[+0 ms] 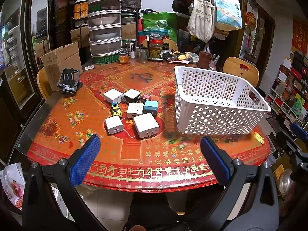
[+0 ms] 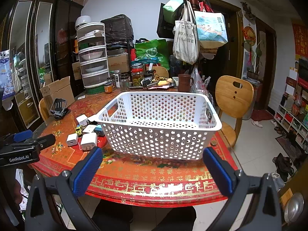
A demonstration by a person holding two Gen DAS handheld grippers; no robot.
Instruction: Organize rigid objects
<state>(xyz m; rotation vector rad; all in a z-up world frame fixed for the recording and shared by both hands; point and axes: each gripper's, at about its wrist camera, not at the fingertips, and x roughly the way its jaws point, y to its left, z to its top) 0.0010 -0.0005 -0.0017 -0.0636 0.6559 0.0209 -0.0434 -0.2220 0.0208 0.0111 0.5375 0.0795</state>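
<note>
A cluster of charger blocks lies on the red table [image 1: 134,159]: a large white plug [image 1: 146,125], a small white cube [image 1: 114,124], a teal cube [image 1: 150,107], several more white ones, and a yellow toy car [image 1: 116,109]. A white perforated basket [image 1: 217,104] stands empty to their right; it also shows in the right wrist view [image 2: 159,127]. My left gripper [image 1: 150,142] is open, above the table's near edge, short of the chargers. My right gripper [image 2: 152,154] is open, in front of the basket.
Jars [image 1: 155,47], a stacked food-cover tower [image 1: 105,25] and clutter line the table's far side. A black phone stand [image 1: 68,80] and a cardboard box [image 1: 61,61] sit far left. Wooden chairs [image 2: 233,100] stand around. A coin [image 2: 213,143] lies by the basket.
</note>
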